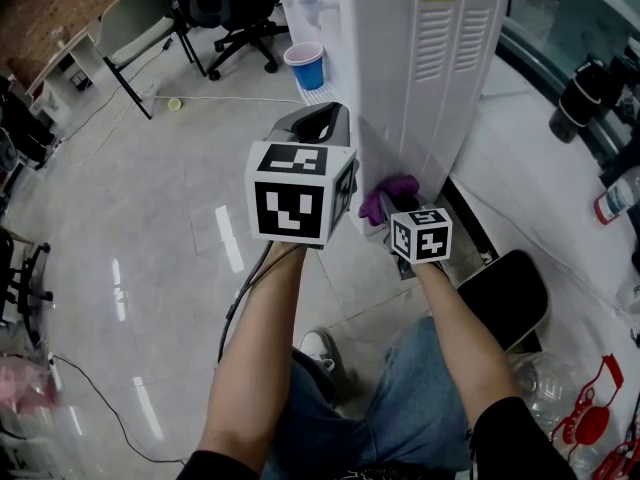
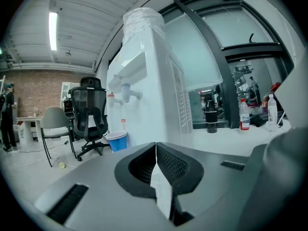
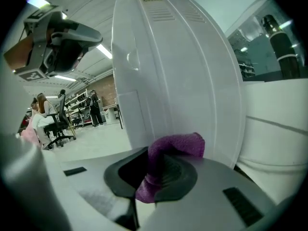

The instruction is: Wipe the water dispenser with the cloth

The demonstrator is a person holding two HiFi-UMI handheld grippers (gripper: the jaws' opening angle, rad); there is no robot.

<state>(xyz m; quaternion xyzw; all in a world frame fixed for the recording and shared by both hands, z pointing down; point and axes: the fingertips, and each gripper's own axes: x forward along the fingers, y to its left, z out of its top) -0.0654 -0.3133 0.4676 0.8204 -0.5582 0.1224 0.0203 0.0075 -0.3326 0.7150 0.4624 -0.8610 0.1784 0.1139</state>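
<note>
The white water dispenser (image 1: 420, 58) stands upright ahead of me; its vented side panel (image 2: 180, 105) and bottle top show in the left gripper view. My right gripper (image 3: 161, 165) is shut on a purple cloth (image 3: 175, 150), and the cloth (image 1: 388, 196) presses low against the dispenser's white side (image 3: 178, 81). My left gripper (image 2: 155, 150) is shut with nothing between its jaws, held up beside the dispenser to the left of the right one (image 1: 395, 213). In the head view the left gripper's marker cube (image 1: 298, 193) hides most of its jaws.
A blue cup (image 1: 305, 65) sits on the dispenser's drip tray. Office chairs (image 1: 225, 8) and a grey chair (image 1: 135, 23) stand at the far left. A white counter (image 1: 560, 178) with bottles (image 1: 615, 196) runs on the right. A black stool (image 1: 505, 293) is by my right leg.
</note>
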